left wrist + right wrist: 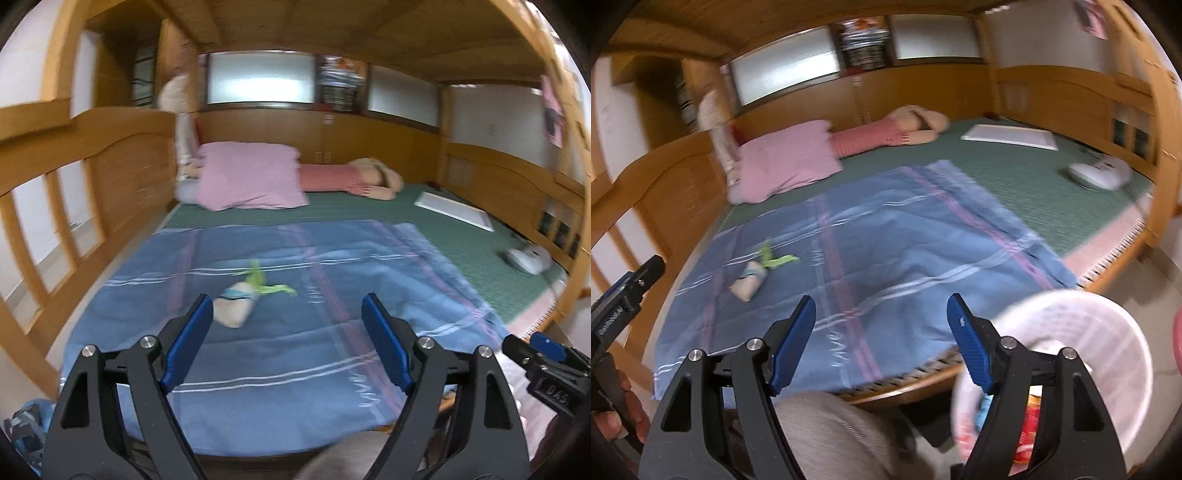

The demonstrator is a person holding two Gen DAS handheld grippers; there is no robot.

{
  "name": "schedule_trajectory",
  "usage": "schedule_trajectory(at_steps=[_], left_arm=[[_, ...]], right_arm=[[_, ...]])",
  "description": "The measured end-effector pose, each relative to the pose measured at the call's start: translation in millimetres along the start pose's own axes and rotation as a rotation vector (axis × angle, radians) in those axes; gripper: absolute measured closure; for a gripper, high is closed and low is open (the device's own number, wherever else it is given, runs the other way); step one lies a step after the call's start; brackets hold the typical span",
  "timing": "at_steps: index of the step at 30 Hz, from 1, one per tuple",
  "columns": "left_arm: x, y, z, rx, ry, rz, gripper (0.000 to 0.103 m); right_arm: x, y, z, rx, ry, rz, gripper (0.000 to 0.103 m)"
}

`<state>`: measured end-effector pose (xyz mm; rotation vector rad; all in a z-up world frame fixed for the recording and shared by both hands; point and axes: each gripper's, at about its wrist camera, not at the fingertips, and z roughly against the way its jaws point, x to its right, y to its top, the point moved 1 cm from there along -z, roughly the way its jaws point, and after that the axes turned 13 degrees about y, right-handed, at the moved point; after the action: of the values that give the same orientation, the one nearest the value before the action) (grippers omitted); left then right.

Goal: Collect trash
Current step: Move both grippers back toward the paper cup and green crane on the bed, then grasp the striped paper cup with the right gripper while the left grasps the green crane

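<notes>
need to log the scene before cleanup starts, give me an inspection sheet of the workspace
surface: bed with green mat, blue blanket spread over the near part
job's things: crumpled wrapper and green scrap on the blanket; white bin beside the bed, already holding trash
clutter: pink pillow, doll, white board, white device
grippers: left hand-held gripper open, empty; right hand-held gripper open, empty, by the bin's rim
cables: one seems to run from the device, too blurred to be sure
surroundings: wooden bed frame, frosted windows, shelf of books
</notes>
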<state>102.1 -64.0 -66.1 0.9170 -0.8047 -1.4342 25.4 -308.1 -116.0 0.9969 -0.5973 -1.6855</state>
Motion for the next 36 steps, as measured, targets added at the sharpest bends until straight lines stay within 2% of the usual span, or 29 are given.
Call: schedule_trajectory(at_steps=[10, 15, 18, 21, 27, 34, 36], left_arm=[[-119.8, -6.5, -54.4, -0.060, 0.215, 0.118, 0.017], [-165.7, -13.4, -81.5, -0.091, 0.306, 0.161, 0.017], [-184.2, -18.2, -92.0, -0.106, 0.341, 0.176, 0.017], [-196.4, -21.9, -100.4, -0.121, 0.363, 0.182, 0.017], [-224.2, -31.0, -111.1, -0.144, 0.418, 0.195, 0.017], [-240.5, -38.2, -128.0, -0.180, 0.421, 0.216, 0.017], [-242.7, -39.6, -133.2, -0.189, 0.418, 0.218, 0.017]], right_arm=[[-73.7, 15.2, -82.8, -0.115, 0.141, 0.101, 0.031], [-109.9, 15.0, -150.8, -0.251, 0.247, 0.094, 0.031], [-133.3, 13.0, -200.1, -0.340, 0.322, 0.052, 0.031], [-152.1, 12.6, -245.2, -0.409, 0.357, 0.023, 0.031], [-169.3, 9.3, -337.4, -0.498, 0.342, -0.060, 0.031], [-172.7, 4.8, -400.1, -0.588, 0.326, -0.158, 0.031], [-175.8, 1.4, -410.3, -0.613, 0.330, -0.185, 0.037]])
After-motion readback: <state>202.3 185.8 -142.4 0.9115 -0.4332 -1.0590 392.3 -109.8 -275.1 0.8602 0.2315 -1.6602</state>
